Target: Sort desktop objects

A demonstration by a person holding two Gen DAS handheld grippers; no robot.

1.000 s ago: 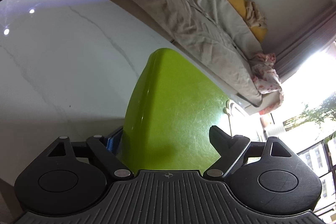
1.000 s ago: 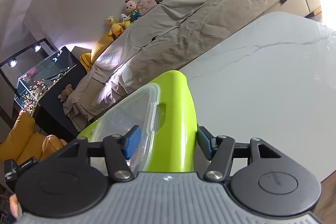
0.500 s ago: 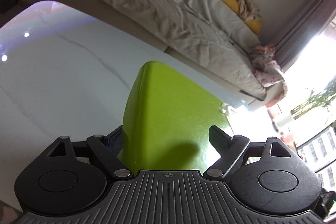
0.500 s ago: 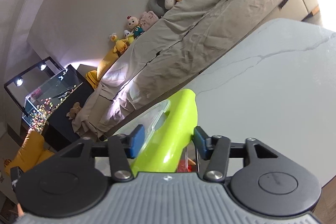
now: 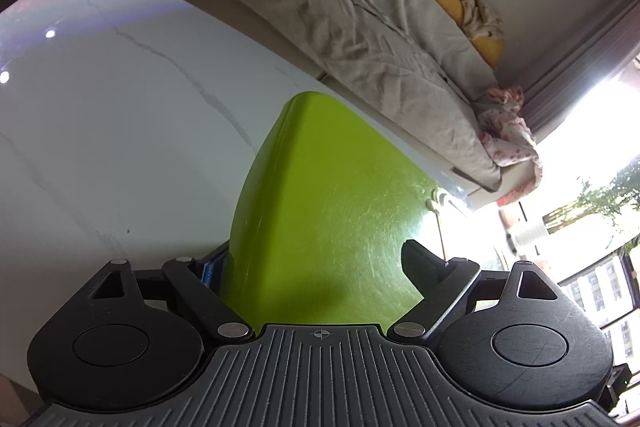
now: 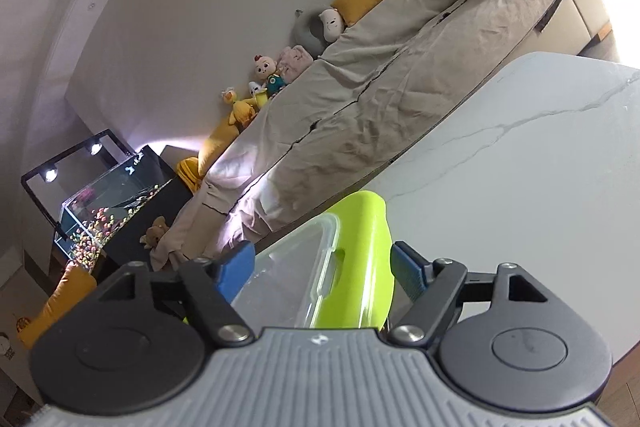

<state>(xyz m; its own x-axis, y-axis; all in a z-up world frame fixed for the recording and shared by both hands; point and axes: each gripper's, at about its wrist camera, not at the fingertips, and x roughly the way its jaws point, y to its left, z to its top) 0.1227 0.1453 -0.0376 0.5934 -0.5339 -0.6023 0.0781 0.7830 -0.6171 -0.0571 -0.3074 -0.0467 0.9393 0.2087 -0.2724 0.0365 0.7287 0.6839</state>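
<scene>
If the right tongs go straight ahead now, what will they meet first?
The right tongs, jaws opening, already straddle the green box with its clear lid, so they would probably push against that first. Beyond it lies only the marble table.

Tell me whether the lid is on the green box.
On. In the right wrist view the clear lid lies across the green box, its side latch down; the seal cannot be told.

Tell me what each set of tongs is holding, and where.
Left tongs appear to clamp the green box across its body. Right tongs are opening astride its lid edge, pads clear, holding nothing.
</scene>
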